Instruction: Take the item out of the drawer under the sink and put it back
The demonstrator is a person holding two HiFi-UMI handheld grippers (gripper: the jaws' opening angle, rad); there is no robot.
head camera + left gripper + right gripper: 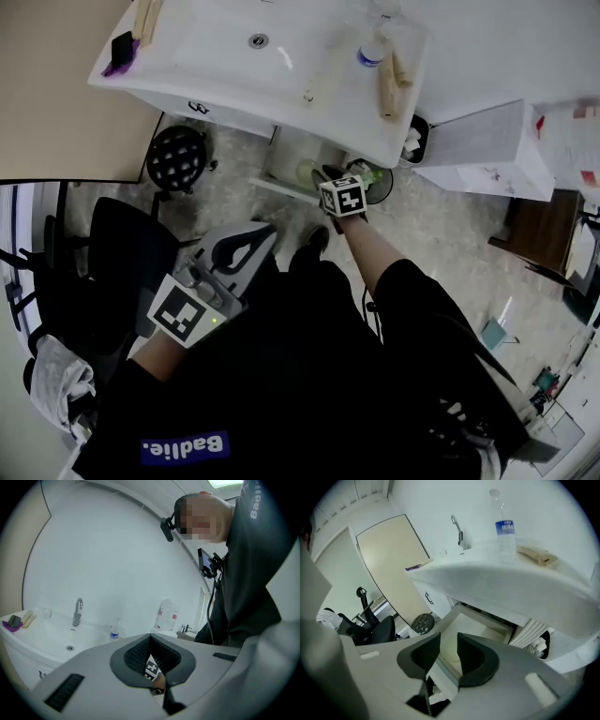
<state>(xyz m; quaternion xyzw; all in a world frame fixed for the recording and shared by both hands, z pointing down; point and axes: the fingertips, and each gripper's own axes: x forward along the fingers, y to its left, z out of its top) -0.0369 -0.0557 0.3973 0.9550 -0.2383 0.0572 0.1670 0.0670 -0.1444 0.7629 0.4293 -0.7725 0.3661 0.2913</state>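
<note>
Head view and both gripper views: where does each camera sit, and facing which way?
Head view: on the head, looking down at sink, left gripper, right gripper, arms.
Left gripper view: on that gripper, facing across the sink; shut jaws, torso.
Right gripper view: on that gripper, facing the open drawer; parted jaws.
All share the water bottle.

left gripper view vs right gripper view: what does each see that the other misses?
Left gripper view only: the basin drain, a large clear jug, the person's torso. Right gripper view only: the open drawer under the sink, a black stool, an office chair. Both: faucet and water bottle.
</note>
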